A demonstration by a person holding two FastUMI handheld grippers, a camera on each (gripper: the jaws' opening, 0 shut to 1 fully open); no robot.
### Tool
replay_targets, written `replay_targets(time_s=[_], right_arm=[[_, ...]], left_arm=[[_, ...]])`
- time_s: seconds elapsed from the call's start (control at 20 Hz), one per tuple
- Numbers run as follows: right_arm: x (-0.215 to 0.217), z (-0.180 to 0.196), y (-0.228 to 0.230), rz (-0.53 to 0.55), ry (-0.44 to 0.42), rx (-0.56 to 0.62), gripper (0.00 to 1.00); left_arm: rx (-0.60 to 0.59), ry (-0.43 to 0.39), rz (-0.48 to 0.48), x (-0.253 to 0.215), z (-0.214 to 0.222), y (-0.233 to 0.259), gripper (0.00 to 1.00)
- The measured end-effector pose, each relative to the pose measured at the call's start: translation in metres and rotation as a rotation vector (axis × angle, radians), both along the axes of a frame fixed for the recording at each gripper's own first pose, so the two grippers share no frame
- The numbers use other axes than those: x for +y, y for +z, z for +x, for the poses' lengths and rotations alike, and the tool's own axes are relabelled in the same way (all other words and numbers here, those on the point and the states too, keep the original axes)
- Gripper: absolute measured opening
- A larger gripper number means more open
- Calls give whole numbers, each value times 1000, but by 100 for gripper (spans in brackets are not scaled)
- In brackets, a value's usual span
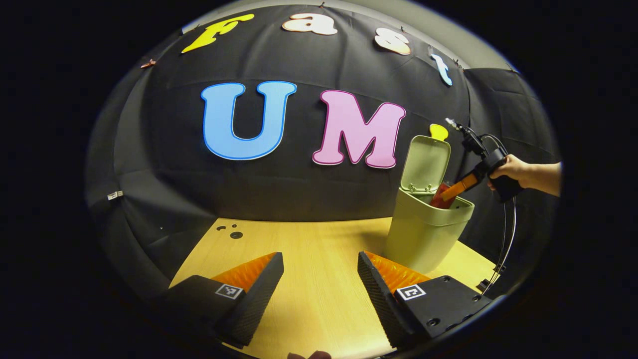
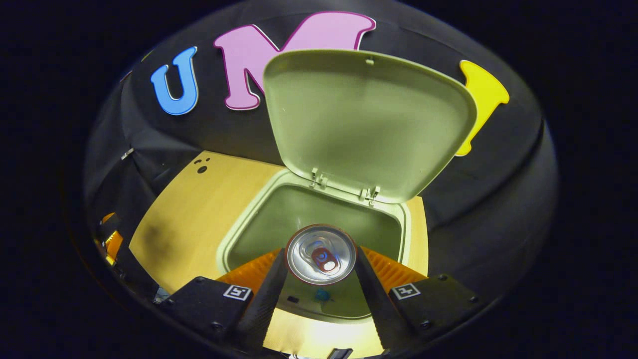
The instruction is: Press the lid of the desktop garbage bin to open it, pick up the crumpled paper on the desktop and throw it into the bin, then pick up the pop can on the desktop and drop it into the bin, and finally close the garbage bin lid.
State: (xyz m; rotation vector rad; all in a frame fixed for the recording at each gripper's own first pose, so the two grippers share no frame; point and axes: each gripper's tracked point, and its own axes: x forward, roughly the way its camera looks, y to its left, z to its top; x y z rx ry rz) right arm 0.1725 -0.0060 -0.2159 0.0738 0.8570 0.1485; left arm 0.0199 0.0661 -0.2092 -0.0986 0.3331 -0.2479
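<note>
two fingers of the right gripper (image 2: 320, 279) press on the sides of the pop can (image 2: 321, 254), one on each side, and hold it over the open mouth of the garbage bin (image 2: 239, 234). in the right gripper view the can's silver top faces the camera, and the bin's hollow lies straight ahead of and below the fingertips. the lid (image 2: 369, 119) stands raised on its hinges at the far rim, its inner face turned toward the gripper.

in the left gripper view the left gripper (image 1: 320, 271) has its jaws spread wide with nothing between them, only bare wooden table (image 1: 309, 244) ahead. the bin (image 1: 423, 229) stands ahead and to the right of this gripper, close beyond its right finger. its lid (image 1: 425, 162) is up. farther off, a hand (image 1: 511, 169) holds the right gripper (image 1: 451, 193) tilted down into the bin's mouth, with the red can (image 1: 439, 195) partly sunk below the rim. a few dark holes (image 1: 230, 230) mark the table ahead to the left.
</note>
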Motion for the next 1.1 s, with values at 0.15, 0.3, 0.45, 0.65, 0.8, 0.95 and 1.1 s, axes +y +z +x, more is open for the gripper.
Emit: replay_targets(time_s=[0.15,0.3,0.45,0.65,0.8,0.95,1.1], right_arm=[[-1,1,-15,18,-21,22,87],[-6,-1,-22,7,-27,21,87],[-7,-1,-21,11,-37,13,84],[-5,-4,-6,43,-49,-20,83],[0,-9,14,92,-60,-59,83],[-3,-13,36,118,-82,-100,83],[-6,-13,61,116,-98,-172,85]], left_arm=[[-2,6,19,2,1,-1,96],[-5,13,28,1,3,0,96],[-7,12,32,-1,3,3,96],[-5,6,34,-5,-1,1,96],[2,0,35,-8,-5,-3,96],[5,-4,35,-8,-8,-4,96],[1,-6,36,-8,-8,-3,96]])
